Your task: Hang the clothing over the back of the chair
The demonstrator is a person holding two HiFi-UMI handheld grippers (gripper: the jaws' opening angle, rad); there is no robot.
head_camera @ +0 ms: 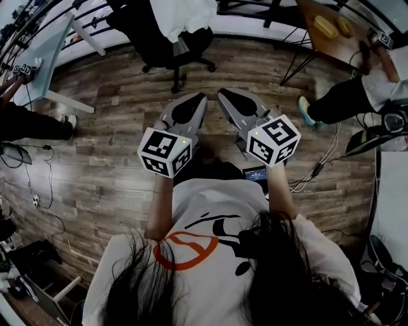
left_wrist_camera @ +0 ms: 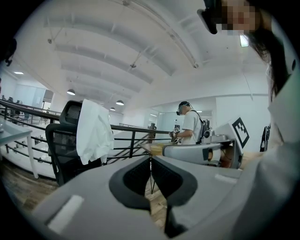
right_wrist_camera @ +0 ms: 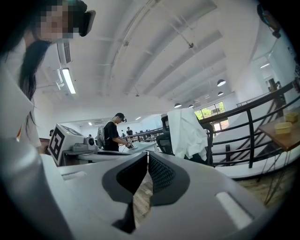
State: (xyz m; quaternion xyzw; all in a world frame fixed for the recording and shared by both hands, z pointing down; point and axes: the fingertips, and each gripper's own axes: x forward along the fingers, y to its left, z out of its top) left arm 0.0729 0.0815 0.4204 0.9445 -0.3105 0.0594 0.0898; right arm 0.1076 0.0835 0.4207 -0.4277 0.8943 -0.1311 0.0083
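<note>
Wood-plank flooring point(head_camera: 115, 127) fills the head view. At its top stands a black swivel office chair point(head_camera: 182, 44), with a white cloth garment point(head_camera: 182, 16) draped over its backrest. The garment hangs down both sides of the backrest, as both gripper views show point(left_wrist_camera: 93, 133) point(right_wrist_camera: 187, 131). Left gripper point(head_camera: 199, 100) and right gripper point(head_camera: 224, 95) are held side by side near the person's chest, well apart from the chair. Each carries a marker cube point(head_camera: 166, 151). Both pairs of jaws are pressed together at the tips, with nothing between them point(left_wrist_camera: 150, 161) point(right_wrist_camera: 147, 154). A black metal railing point(left_wrist_camera: 126, 140) runs behind the chair.
</note>
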